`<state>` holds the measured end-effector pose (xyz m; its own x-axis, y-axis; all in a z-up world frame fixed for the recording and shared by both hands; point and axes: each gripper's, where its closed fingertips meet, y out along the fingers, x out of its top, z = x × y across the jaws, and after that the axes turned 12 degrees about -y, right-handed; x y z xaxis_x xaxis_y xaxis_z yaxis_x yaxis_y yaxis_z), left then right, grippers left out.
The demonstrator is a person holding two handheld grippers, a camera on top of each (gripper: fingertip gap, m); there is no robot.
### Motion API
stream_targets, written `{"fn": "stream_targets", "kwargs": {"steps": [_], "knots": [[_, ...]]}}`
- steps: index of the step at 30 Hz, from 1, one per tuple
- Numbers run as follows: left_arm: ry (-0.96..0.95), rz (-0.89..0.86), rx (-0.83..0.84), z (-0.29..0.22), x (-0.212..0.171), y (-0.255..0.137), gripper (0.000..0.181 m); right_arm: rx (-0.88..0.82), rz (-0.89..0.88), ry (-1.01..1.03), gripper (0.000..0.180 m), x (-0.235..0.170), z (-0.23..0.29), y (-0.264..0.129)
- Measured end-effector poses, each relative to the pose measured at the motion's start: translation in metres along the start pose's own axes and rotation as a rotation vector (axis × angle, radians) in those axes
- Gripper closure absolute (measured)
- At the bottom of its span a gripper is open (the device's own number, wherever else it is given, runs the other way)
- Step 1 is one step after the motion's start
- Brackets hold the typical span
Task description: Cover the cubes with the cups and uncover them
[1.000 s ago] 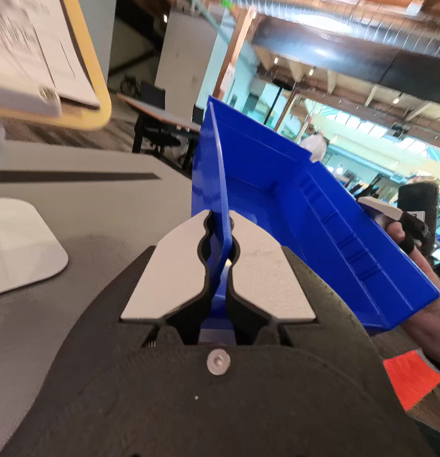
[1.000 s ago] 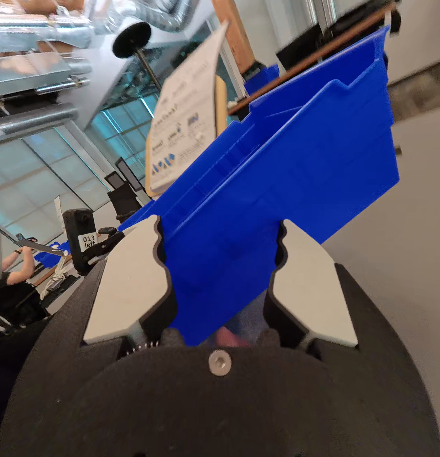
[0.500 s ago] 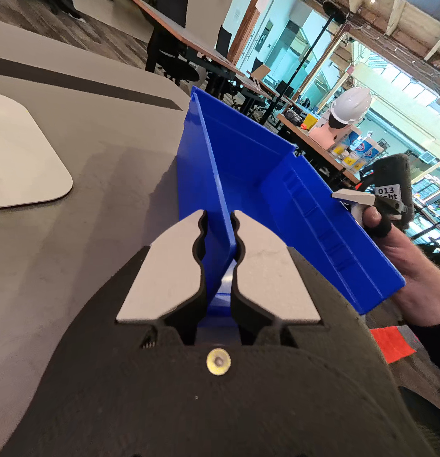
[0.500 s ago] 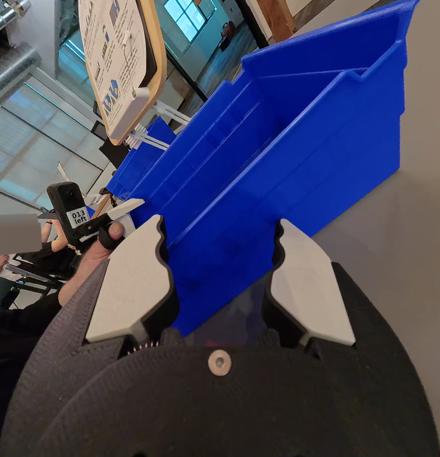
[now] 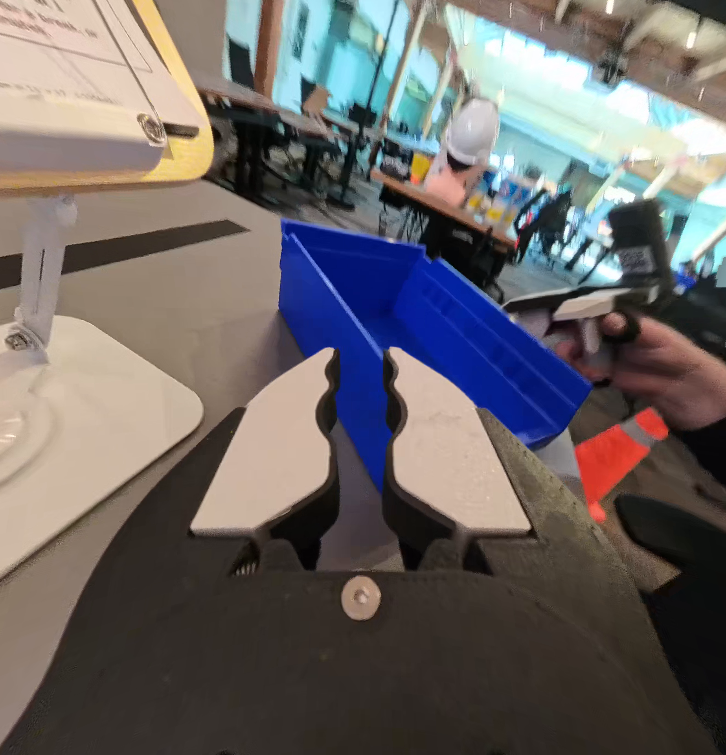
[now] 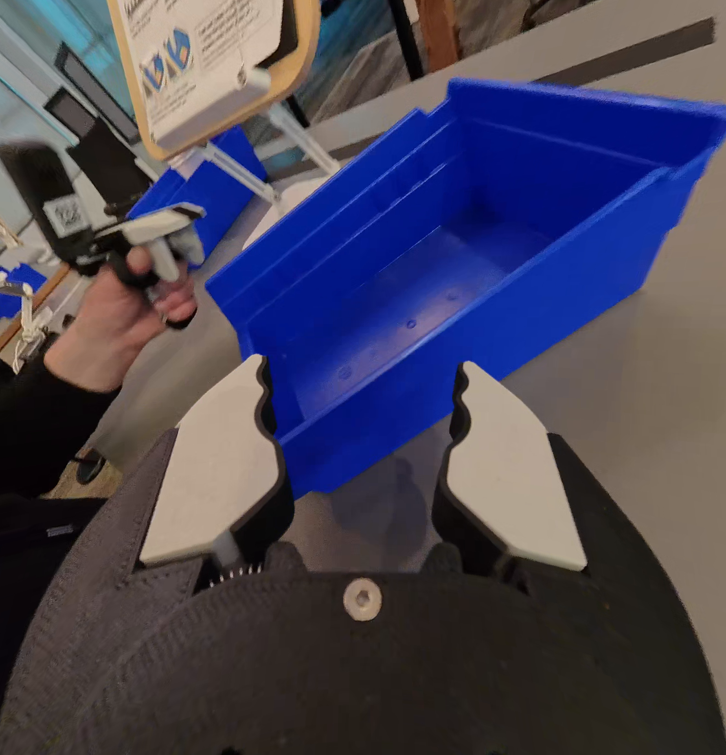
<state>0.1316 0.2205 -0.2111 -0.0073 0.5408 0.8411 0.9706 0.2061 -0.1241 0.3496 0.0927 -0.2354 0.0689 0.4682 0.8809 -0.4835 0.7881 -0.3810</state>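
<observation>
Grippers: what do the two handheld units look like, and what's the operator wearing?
Both match. The left gripper and right gripper each have a black, ribbed printed body, two light-grey fingers with wavy black inner pads, and a silver hex screw at centre. Seen from the other side, each has a grey trigger handle and a black block bearing a white label. The operator wears black sleeves.

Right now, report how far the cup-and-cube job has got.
Done: the blue bin sits on the grey table, empty. In hand: nothing; the left gripper and right gripper are open. Left: every covering step, though no cups or cubes are visible.
</observation>
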Motion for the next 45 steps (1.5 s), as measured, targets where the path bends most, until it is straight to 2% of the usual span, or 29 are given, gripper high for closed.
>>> {"fn": "stream_targets", "kwargs": {"steps": [3,5,7,8,12,16,21,23,28,30,33,36,38,42,45], "knots": [[0.046,0.147,-0.002,0.022,-0.009,0.019,0.172,-0.043,0.106,-0.048,0.096,-0.016,0.014,0.011],[0.008,0.214,-0.069,0.019,-0.023,0.033,0.177,-0.052,0.145,-0.055,0.098,-0.027,0.019,0.019],[0.019,0.265,-0.102,0.01,-0.041,0.045,0.181,-0.047,0.131,-0.043,0.112,-0.026,0.018,0.022],[0.023,0.293,-0.115,0.005,-0.05,0.049,0.181,-0.052,0.146,-0.049,0.111,-0.027,0.016,0.023],[-0.033,0.274,-0.118,0.001,-0.061,0.054,0.181,-0.07,0.204,-0.087,0.134,-0.023,-0.003,0.016],[-0.039,0.265,-0.089,-0.008,-0.069,0.058,0.181,-0.047,0.304,-0.098,0.143,-0.02,-0.022,0.011],[-0.071,0.273,-0.088,-0.036,-0.087,0.071,0.181,-0.156,0.453,-0.177,0.155,-0.011,-0.064,-0.005],[-0.069,0.267,-0.08,-0.046,-0.093,0.079,0.181,-0.189,0.517,-0.191,0.152,-0.008,-0.078,-0.01],[-0.087,0.274,-0.135,-0.067,-0.106,0.091,0.181,-0.302,0.515,-0.219,0.144,0.013,-0.096,-0.024],[-0.101,0.249,-0.165,-0.072,-0.102,0.087,0.181,-0.333,0.544,-0.22,0.133,0.006,-0.092,-0.031],[-0.106,0.213,-0.206,-0.076,-0.093,0.073,0.181,-0.383,0.544,-0.249,0.131,-0.011,-0.079,-0.037],[-0.112,0.25,-0.246,-0.084,-0.102,0.064,0.181,-0.431,0.533,-0.246,0.128,-0.033,-0.068,-0.042],[-0.123,0.259,-0.272,-0.091,-0.109,0.062,0.181,-0.424,0.522,-0.225,0.134,-0.045,-0.062,-0.04],[-0.141,0.276,-0.302,-0.099,-0.119,0.065,0.179,-0.461,0.527,-0.232,0.169,-0.059,-0.069,-0.036],[-0.123,0.299,-0.296,-0.102,-0.12,0.071,0.18,-0.473,0.511,-0.242,0.174,-0.057,-0.075,-0.032]]}}
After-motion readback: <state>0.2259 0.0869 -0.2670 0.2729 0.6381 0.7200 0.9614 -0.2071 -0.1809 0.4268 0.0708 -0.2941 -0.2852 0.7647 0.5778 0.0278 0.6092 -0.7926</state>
